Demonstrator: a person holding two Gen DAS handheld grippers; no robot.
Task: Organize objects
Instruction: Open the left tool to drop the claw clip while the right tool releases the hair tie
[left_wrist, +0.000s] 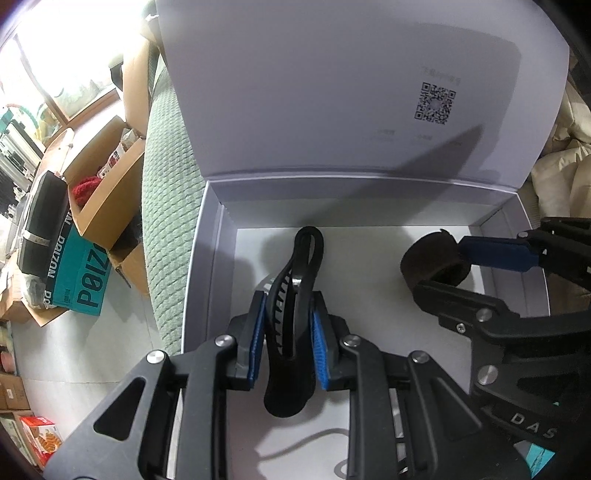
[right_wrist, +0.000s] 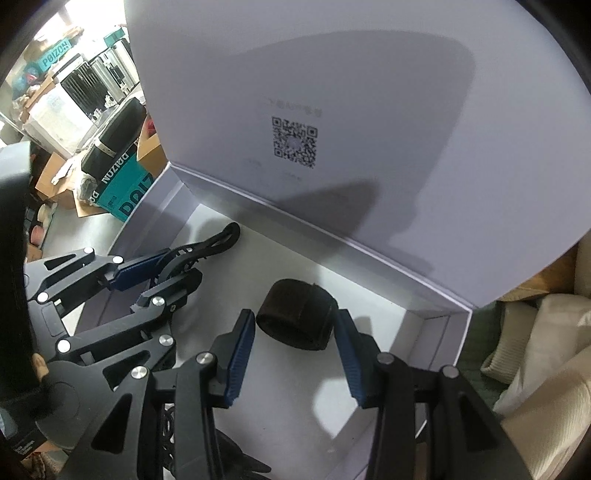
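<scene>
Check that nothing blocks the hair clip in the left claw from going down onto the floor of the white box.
Nothing visible blocks it. The hair clip hangs over bare floor in the white box; the dark strap roll lies apart, between the open right claw fingers.

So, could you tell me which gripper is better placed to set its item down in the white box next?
Left. The left gripper is shut on the black hair clip above the white box floor. The right gripper is open around the dark band.
</scene>
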